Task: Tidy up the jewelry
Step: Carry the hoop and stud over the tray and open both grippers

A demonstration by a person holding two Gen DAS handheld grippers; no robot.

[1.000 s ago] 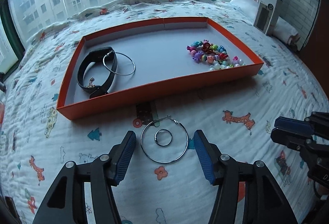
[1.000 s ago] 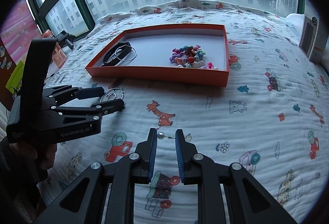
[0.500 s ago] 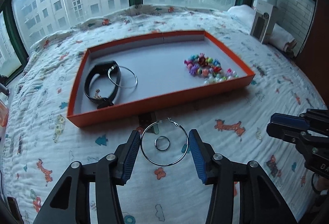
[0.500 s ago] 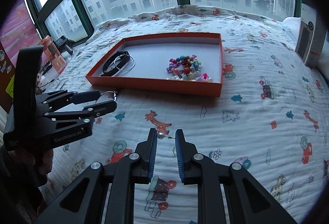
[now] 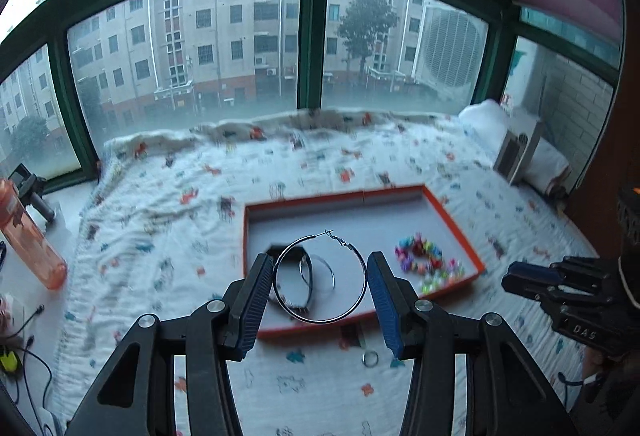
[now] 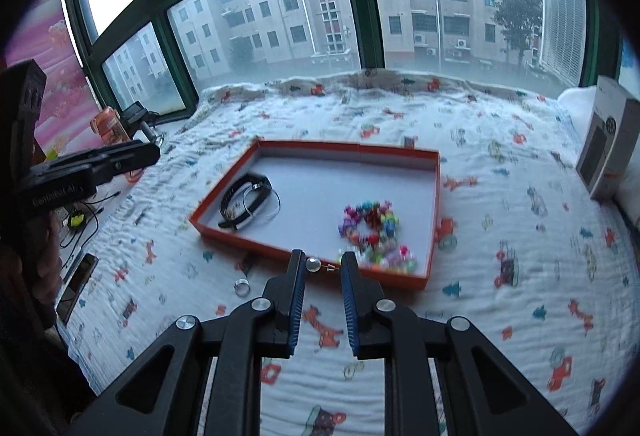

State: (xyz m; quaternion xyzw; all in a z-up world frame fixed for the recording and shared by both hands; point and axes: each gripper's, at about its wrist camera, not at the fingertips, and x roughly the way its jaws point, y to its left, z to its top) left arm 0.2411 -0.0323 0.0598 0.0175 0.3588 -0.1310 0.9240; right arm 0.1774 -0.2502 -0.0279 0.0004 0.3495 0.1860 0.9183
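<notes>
Right wrist view: orange tray [image 6: 434,196] holds bead bracelet [image 6: 370,226], black band [image 6: 240,202].

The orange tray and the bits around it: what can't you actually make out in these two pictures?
- Black band in the orange tray, left wrist view: partly hidden behind the large hoop earring in the left gripper.
- Colourful bead bracelet, both views: blurred, single beads unclear.
- Pearl stud in the right gripper: too small to see its back end.
- Small ring on the bedspread: too small for detail.

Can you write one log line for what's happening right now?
left gripper: holding hoop earring | right gripper: holding pearl stud | small ring: on bedsheet
</notes>
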